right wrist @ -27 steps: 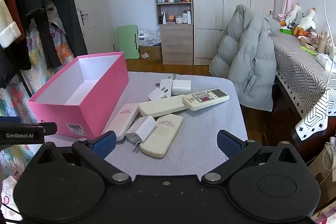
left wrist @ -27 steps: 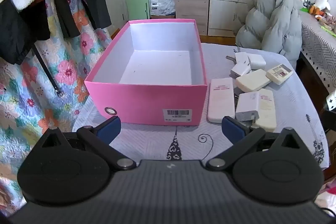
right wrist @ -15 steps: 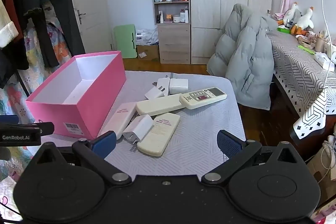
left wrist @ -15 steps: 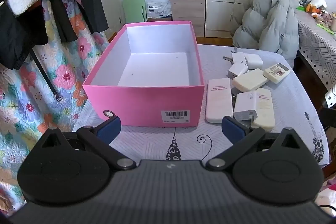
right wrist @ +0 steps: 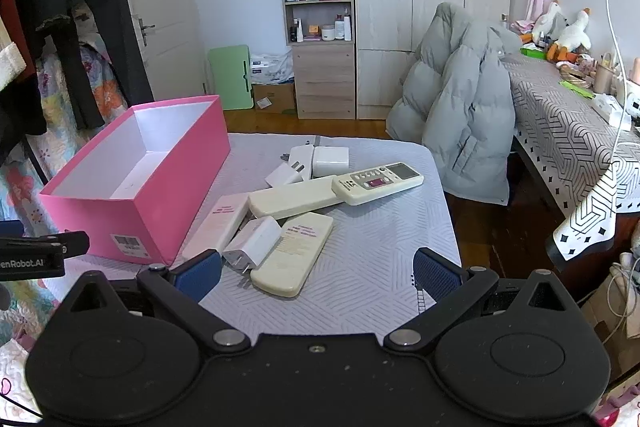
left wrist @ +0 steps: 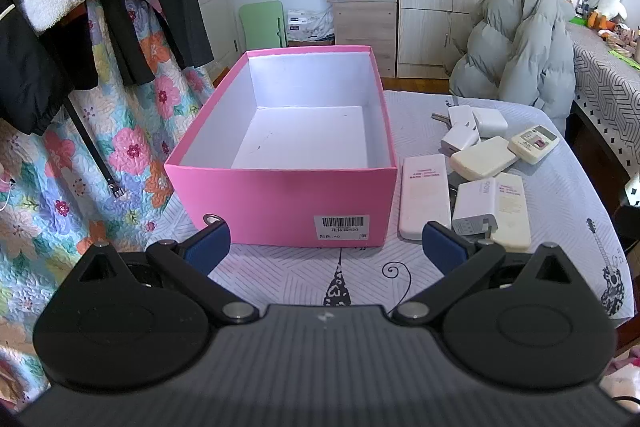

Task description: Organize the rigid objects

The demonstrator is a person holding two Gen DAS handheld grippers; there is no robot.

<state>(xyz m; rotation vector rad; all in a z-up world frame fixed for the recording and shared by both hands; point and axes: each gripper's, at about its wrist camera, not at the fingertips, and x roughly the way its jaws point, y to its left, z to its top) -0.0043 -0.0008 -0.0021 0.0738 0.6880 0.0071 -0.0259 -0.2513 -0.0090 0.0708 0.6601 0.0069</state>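
An empty pink box with a white inside stands on the left of the table; it also shows in the right wrist view. To its right lie several white remotes and chargers: a pinkish remote, a cream remote, a charger with prongs, a long remote, a button remote and small chargers. My left gripper is open in front of the box. My right gripper is open, just short of the cream remote.
The table has a pale patterned cloth. A grey puffer jacket hangs on a chair behind. Clothes hang at the left over a floral quilt. A second table with a patterned cloth stands at the right.
Both views have shifted slightly; the box and the items sit a little lower and farther in frame. Both grippers stay open and nothing on the table has moved.
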